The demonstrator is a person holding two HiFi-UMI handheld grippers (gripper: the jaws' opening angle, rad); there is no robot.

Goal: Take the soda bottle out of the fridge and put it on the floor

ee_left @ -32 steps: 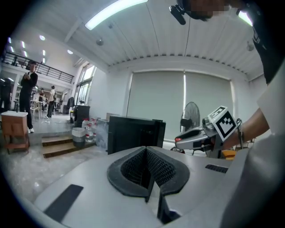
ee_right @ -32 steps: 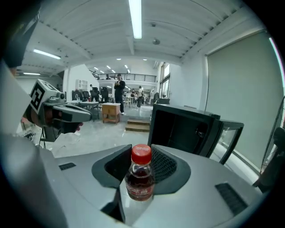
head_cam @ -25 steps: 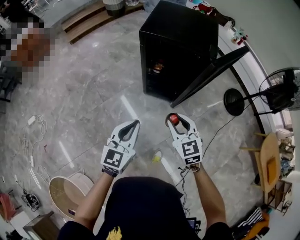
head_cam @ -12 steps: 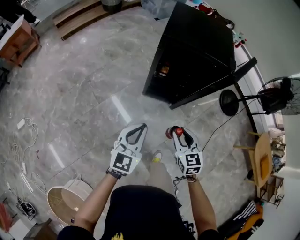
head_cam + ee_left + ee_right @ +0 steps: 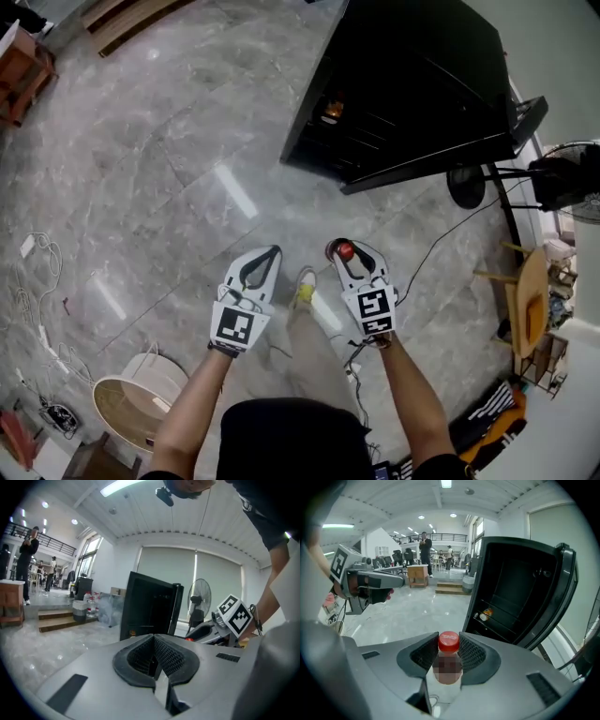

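A soda bottle with a red cap (image 5: 449, 641) stands upright between the pads of my right gripper (image 5: 449, 649), which is shut on its neck. In the head view the cap (image 5: 345, 250) shows at the tip of the right gripper (image 5: 349, 256), held above the marble floor. My left gripper (image 5: 271, 253) is alongside it to the left, shut and empty (image 5: 154, 656). The black fridge (image 5: 412, 84) stands ahead to the right with its door (image 5: 441, 155) swung open. A small orange item (image 5: 486, 614) lies on a shelf inside.
A standing fan (image 5: 562, 183) with a round base (image 5: 466, 187) is right of the fridge, its cord running over the floor. A wooden chair (image 5: 530, 309) is further right. A round woven stool (image 5: 131, 403) and cables (image 5: 42, 281) lie at left. My yellow shoe (image 5: 305, 286) is between the grippers.
The fridge has grown larger and shifted up and right in the head view. A leg has stepped forward between the grippers. The right gripper keeps its hold on the bottle.
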